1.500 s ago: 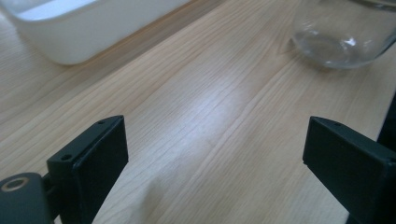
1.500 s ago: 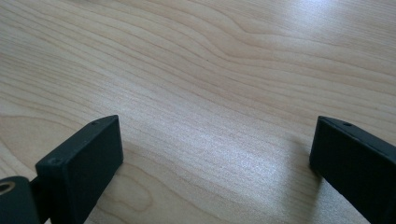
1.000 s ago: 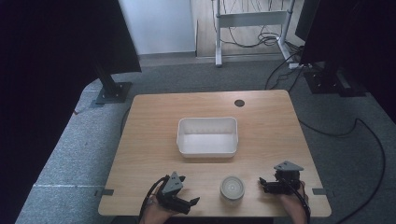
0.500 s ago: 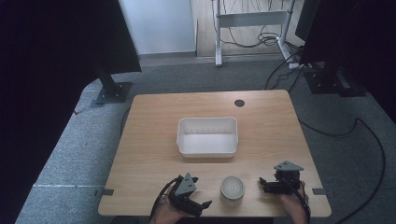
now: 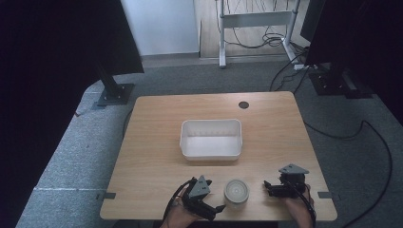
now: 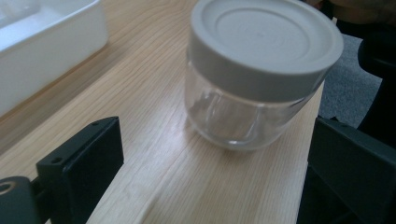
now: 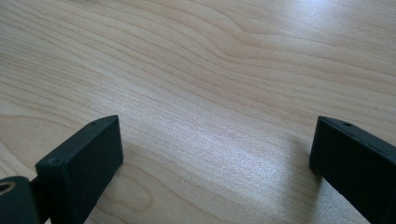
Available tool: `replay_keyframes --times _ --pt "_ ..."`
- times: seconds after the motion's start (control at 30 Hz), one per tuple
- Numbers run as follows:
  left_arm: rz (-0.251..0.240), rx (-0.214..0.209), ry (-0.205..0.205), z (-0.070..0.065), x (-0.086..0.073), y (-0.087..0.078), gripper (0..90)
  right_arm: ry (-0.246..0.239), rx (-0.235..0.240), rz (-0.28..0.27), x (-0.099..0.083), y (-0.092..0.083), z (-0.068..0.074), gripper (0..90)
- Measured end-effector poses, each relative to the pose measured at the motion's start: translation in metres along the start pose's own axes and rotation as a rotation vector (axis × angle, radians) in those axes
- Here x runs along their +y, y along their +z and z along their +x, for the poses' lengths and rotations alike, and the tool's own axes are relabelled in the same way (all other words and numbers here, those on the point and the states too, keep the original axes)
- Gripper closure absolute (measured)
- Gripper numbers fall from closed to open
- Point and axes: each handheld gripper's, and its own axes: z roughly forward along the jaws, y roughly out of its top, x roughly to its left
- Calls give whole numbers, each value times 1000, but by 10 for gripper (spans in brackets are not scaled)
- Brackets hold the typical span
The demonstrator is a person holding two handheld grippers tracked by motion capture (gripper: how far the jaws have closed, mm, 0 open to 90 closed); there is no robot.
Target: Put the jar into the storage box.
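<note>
Your left gripper (image 5: 216,207) wide open, empty, just beside clear glass jar with grey lid (image 5: 236,191); right gripper (image 5: 269,186) open, empty, near jar's other side.

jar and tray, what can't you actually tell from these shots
- Jar contents: in the left gripper view the glass looks empty, but the grey lid and blur hide the inside.
- Jar in the high view: too small for any detail; its top alone faces the camera.
- White tray: cut off by the left edge of the left gripper view and blurred.
- Left gripper: partly cut off by the high view's bottom edge.
</note>
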Motion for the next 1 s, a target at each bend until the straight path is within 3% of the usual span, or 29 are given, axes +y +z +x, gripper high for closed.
replay_keyframes --times 0.5,1.0 --pt "-1 -34 19 -10 13 26 31 0 0 0 0 0 0 22" --pt "26 -4 68 -20 21 49 52 0 0 0 0 0 0 22"
